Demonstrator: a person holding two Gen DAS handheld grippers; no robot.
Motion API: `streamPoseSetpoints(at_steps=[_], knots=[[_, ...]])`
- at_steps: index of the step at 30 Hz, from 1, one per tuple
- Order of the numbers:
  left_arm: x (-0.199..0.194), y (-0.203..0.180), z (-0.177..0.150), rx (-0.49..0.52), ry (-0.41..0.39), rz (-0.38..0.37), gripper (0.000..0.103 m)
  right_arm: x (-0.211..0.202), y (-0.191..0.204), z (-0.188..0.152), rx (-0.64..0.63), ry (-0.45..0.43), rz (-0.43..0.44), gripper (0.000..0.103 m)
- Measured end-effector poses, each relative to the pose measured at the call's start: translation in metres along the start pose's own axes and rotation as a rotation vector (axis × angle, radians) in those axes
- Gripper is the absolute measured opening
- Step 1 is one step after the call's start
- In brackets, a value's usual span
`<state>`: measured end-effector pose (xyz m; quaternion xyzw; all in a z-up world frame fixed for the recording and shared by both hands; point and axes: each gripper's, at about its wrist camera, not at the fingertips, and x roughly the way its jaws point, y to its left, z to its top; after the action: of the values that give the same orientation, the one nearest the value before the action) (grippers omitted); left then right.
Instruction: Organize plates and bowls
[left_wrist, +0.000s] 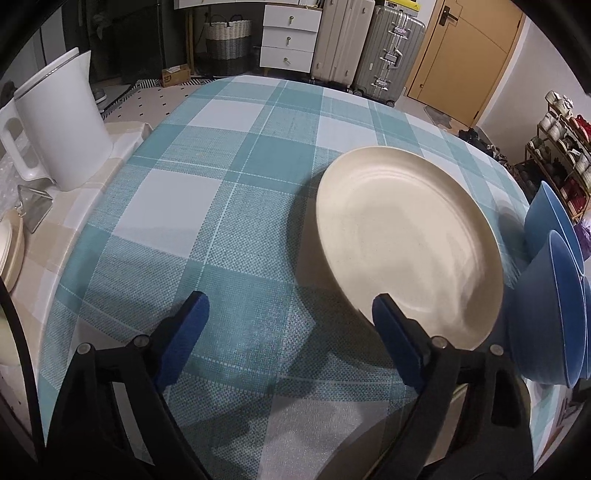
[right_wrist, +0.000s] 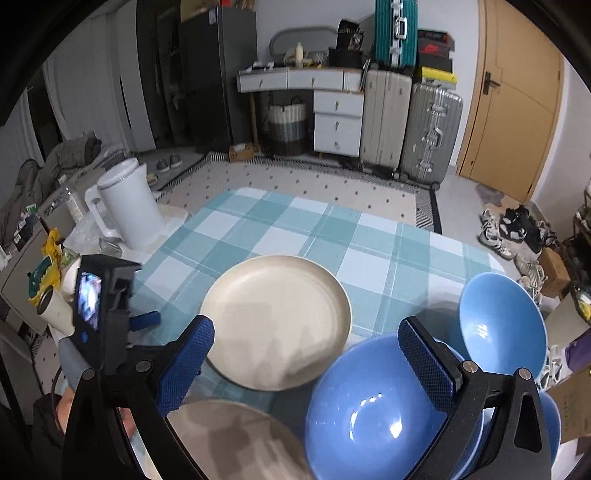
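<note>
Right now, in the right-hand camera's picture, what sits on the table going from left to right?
White kettle → cream plate → big blue bowl nearest the camera → smaller blue bowl at the right edge. The left gripper intrudes below the kettle.

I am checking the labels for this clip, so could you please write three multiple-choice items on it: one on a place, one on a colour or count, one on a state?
1. Where does the kettle stand relative to the cream plate?
A. to its left, off the checked cloth
B. on the plate
C. inside a bowl

2. What colour are the bowls?
A. red
B. blue
C. green

3. How do the left tongs stand?
A. shut on a bowl
B. shut on the plate
C. open, empty

Answers: 1 A, the right wrist view shows it left of the cloth's edge. 2 B, each bowl is blue. 3 C, the fingers are wide apart with only cloth between them.
</note>
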<state>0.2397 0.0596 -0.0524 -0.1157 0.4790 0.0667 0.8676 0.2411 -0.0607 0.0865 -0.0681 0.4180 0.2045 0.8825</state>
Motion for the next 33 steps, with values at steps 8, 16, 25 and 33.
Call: streamPoseSetpoints(at_steps=[8, 16, 25, 33], knots=[[0.007, -0.005, 0.002, 0.018, 0.009, -0.027, 0.077, 0.056, -0.013, 0.029, -0.008, 0.133, -0.018, 0.101], [0.007, -0.006, 0.001, 0.011, 0.012, -0.079, 0.06, 0.107, -0.029, 0.033, 0.007, 0.26, -0.023, 0.081], [0.008, -0.001, -0.002, -0.004, 0.019, -0.094, 0.036, 0.144, -0.039, 0.018, 0.022, 0.351, -0.049, 0.06], [0.008, 0.0, -0.002, -0.007, 0.018, -0.109, 0.03, 0.144, -0.038, 0.012, 0.014, 0.348, -0.054, 0.035]])
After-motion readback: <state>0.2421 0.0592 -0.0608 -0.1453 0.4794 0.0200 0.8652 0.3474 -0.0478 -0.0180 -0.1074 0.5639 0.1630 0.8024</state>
